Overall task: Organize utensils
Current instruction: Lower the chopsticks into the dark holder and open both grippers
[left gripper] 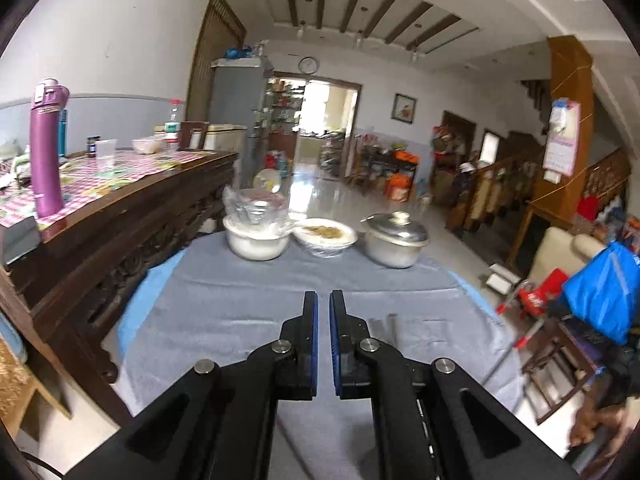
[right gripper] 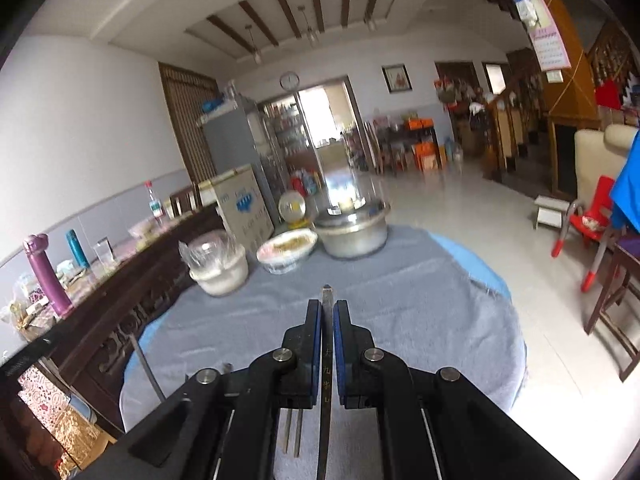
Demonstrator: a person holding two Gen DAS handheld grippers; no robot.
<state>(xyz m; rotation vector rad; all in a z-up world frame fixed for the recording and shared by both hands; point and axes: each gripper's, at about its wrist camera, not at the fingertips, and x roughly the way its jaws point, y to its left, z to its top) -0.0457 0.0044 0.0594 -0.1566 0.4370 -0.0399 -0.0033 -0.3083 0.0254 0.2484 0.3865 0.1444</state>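
Above the grey cloth [right gripper: 400, 300], the right gripper [right gripper: 327, 312] is clamping a slim, stiff metal utensil [right gripper: 326, 360] (likely slippery) mid-shaft; the left gripper [left gripper: 324, 304] is sitting closed, empty.

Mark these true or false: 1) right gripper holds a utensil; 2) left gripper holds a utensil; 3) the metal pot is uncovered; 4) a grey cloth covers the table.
1) True: the right gripper is shut on a slim metal utensil.
2) False: the left gripper is shut with nothing between its jaws.
3) False: the metal pot has its lid on.
4) True: the grey cloth covers the table.
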